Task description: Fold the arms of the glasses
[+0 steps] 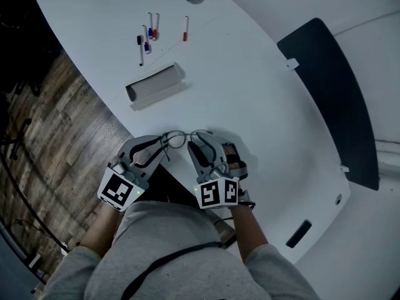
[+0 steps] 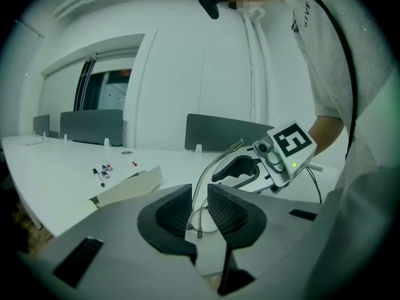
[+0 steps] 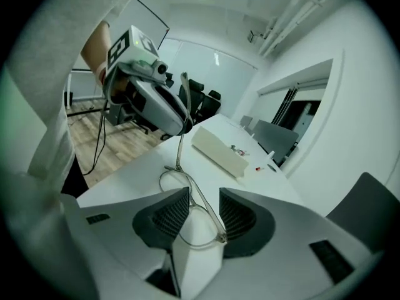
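Note:
Thin clear-rimmed glasses (image 1: pixel 177 137) sit between my two grippers at the white table's (image 1: pixel 262 86) near edge. In the left gripper view, the left gripper (image 2: pixel 200 208) has its jaws narrowed on the frame near a lens. One arm of the glasses (image 2: pixel 215 164) curves up from there toward the right gripper (image 2: pixel 250 167). In the right gripper view, the right gripper (image 3: pixel 205 214) is open. A lens rim and the brow bar of the glasses (image 3: pixel 207 221) lie loose between its pads. The other arm stands upright beside the left gripper (image 3: pixel 178 120).
A white oblong case (image 1: pixel 155 85) lies farther out on the table. Beyond it are several markers (image 1: pixel 149 35) and a red one (image 1: pixel 185 29). A dark chair back (image 1: pixel 331 99) stands at the right. Wooden floor (image 1: pixel 56 124) shows past the table's left edge.

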